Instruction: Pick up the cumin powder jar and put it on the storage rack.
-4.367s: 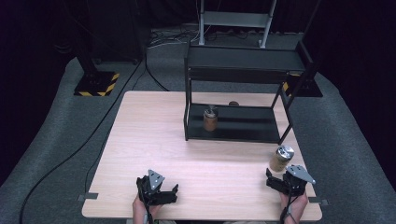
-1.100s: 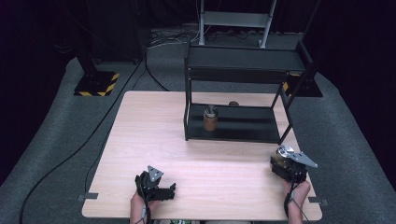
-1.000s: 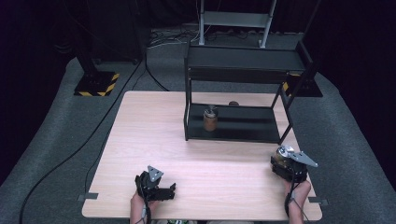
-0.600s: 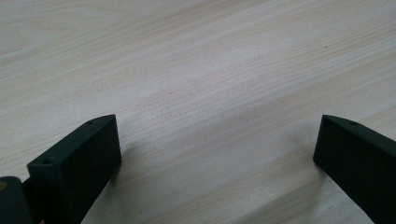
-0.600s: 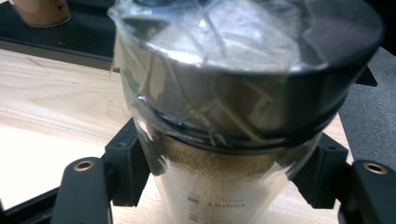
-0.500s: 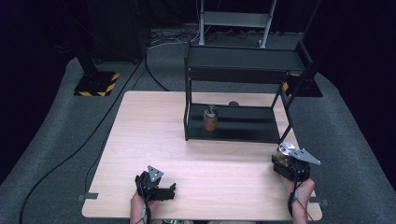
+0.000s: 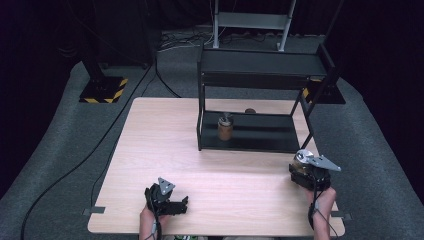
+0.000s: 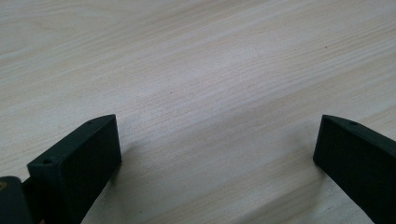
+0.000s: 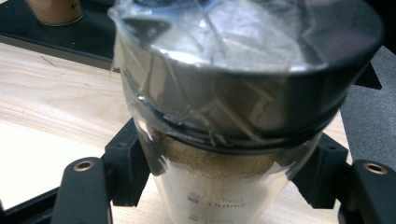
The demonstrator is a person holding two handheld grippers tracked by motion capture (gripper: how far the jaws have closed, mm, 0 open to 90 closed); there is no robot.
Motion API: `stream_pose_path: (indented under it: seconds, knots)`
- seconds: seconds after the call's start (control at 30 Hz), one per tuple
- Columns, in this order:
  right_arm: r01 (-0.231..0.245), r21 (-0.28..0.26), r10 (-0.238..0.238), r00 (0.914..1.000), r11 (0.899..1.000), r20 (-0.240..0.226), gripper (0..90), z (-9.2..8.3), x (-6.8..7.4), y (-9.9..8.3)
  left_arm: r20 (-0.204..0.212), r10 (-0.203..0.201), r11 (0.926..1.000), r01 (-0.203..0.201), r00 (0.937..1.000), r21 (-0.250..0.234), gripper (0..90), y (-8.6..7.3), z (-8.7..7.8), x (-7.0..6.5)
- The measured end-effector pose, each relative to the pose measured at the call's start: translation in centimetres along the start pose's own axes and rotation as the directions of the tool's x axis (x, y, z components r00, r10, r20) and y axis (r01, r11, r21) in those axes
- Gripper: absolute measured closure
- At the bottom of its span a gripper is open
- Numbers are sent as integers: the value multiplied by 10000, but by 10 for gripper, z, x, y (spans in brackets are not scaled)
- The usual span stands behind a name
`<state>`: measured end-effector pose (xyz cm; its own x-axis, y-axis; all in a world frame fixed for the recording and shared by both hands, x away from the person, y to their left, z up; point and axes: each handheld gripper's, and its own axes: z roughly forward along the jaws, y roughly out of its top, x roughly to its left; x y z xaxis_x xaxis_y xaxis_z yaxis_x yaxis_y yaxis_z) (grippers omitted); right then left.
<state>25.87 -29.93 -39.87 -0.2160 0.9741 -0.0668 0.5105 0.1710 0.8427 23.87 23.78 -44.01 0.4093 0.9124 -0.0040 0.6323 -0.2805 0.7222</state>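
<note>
Glass beaker (image 9: 219, 186) with a foil-wrapped top sits between right gripper (image 7: 310, 172) jaws, pinched at its sides, near the desk's (image 7: 165, 135) right edge. Left gripper (image 7: 167, 200) jaws spread over bare wood.

My right tongs (image 9: 219, 186), matt black plastic, clamp a clear beaker (image 9: 219, 196) under crinkled glossy film; surface (image 8: 196, 70) pale, smooth-grained wood.

Black shelf rack (image 7: 260, 70) on wooden table (image 7: 160, 140); brown jar (image 7: 225, 128) inside.
</note>
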Motion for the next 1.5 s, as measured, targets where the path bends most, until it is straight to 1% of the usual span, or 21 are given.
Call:
stream_pose_path:
  seconds: [0.17,0.6,1.5]
  knots:
    - [116,153,-115,9999,9998,-84,296,2,0,6,5,-5,10000,5,10000,1,5,0,0,0]
    - [270,269,-264,9994,9993,-212,296,5,0,19,8,4,10000,-4,10000,-3,6,0,0,0]
    - [413,316,-398,9982,9986,-459,296,15,-2,45,17,5,10000,-5,10000,-5,7,0,0,0]
